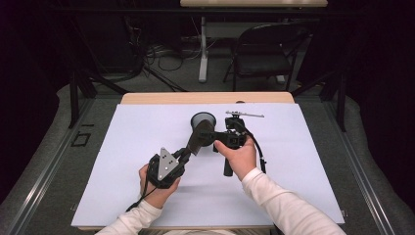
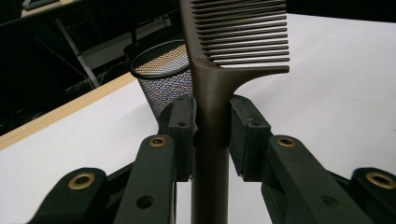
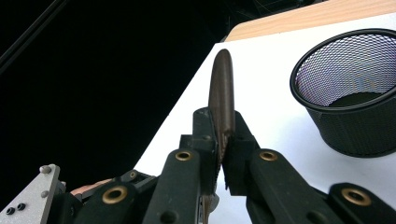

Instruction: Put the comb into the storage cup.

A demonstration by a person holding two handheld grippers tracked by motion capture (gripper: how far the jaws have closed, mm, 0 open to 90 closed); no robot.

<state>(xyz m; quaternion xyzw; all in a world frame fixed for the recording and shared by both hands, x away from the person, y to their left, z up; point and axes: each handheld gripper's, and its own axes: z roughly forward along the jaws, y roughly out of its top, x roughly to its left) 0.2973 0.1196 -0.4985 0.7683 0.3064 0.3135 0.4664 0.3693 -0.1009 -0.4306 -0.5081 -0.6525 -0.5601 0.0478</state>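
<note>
Work in hand: we judged this a handover of a dark comb (image 2: pixel 212 93) between our two grippers, above the white sheet (image 1: pixel 147 142) on the counter (image 1: pixel 205 97), probably on its way into the mesh cup (image 1: pixel 202 119).
Left gripper (image 2: pixel 210 116): its fingers (image 2: pixel 183 122) were pinching the comb's handle just below the teeth, so the toothed end stood up and clear.
Right gripper (image 3: pixel 220 135): its fingers (image 3: pixel 204 135) were pinching the same comb edge-on at the toothed end, which rose between them like a thin blade; we could not tell how firm the hold was.
Why both held: with each end pinched, the comb could not swing or drop while one side let go.
Comb's place: in the air, just in front of the cup, touching neither sheet nor cup.
Mesh cup: upright near the far edge of the sheet; what the right gripper view showed of its inside looked empty, though the bottom was partly hidden.
Also there: a slim metal tool (image 1: pixel 243 114) lay beside the cup, untouched.
</note>
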